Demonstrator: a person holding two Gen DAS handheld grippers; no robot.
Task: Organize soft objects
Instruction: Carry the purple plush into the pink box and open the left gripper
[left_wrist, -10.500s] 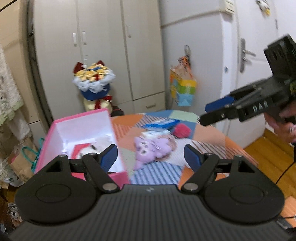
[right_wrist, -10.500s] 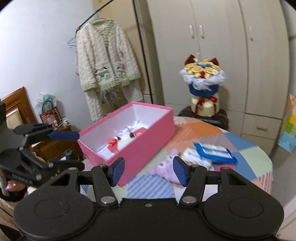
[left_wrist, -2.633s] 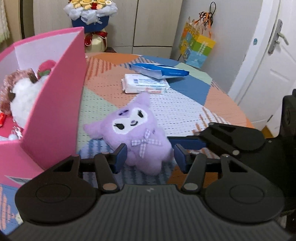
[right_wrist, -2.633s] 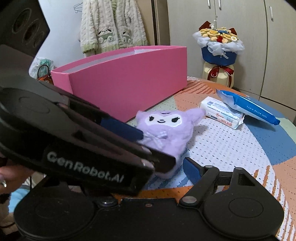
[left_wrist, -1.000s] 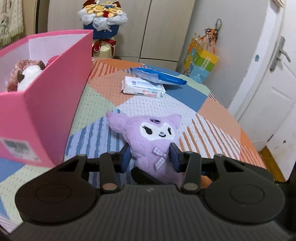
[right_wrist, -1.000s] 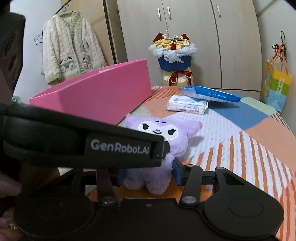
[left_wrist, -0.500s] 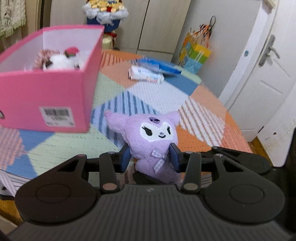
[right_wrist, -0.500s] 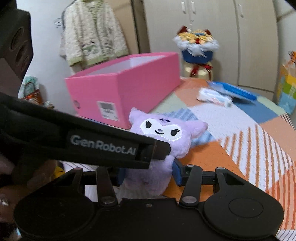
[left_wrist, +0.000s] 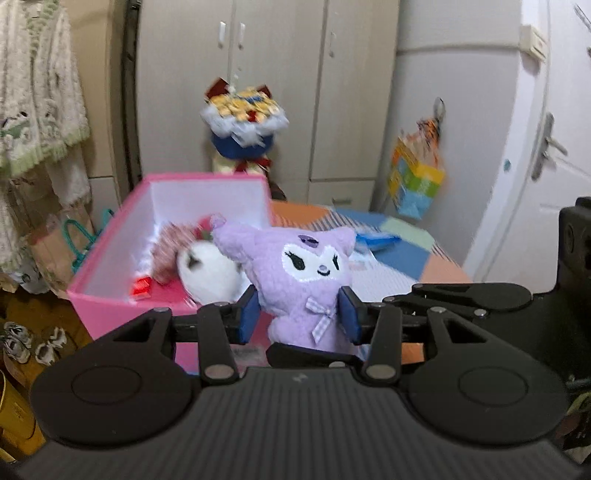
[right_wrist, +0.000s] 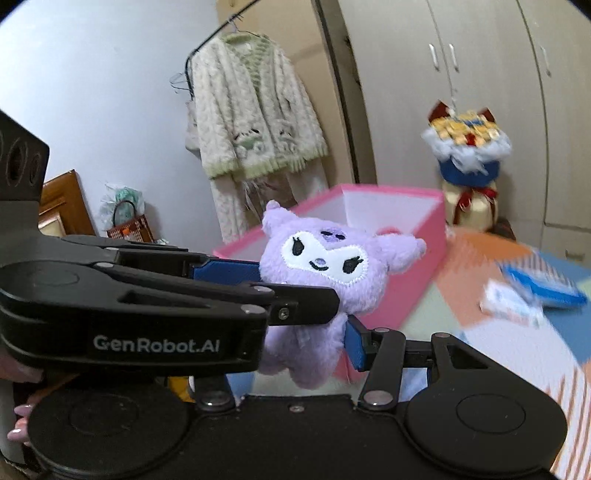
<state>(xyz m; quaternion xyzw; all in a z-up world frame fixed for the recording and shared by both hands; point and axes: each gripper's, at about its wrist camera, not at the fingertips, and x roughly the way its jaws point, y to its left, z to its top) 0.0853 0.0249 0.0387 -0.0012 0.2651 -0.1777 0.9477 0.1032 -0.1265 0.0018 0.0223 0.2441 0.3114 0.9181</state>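
Observation:
A purple plush toy (left_wrist: 310, 273) with a white face is held in the air by both grippers. My left gripper (left_wrist: 301, 314) is shut on its body, and my right gripper (right_wrist: 306, 339) is shut on it too, crossing from the other side. The toy (right_wrist: 328, 269) hangs in front of the open pink box (left_wrist: 110, 251), which holds a white and brown plush (left_wrist: 203, 266) and small red items. The box (right_wrist: 424, 236) also shows behind the toy in the right wrist view.
A patchwork table (left_wrist: 406, 266) carries a blue packet (right_wrist: 543, 280) and a white tissue pack (right_wrist: 509, 299). A flower bouquet (left_wrist: 243, 118) stands before the wardrobe. A cardigan (right_wrist: 255, 110) hangs on the left. A gift bag (left_wrist: 415, 181) hangs by the door.
Both grippers have lifted the purple toy higher and carried it left toward the pink box. The box interior now shows behind the toy.

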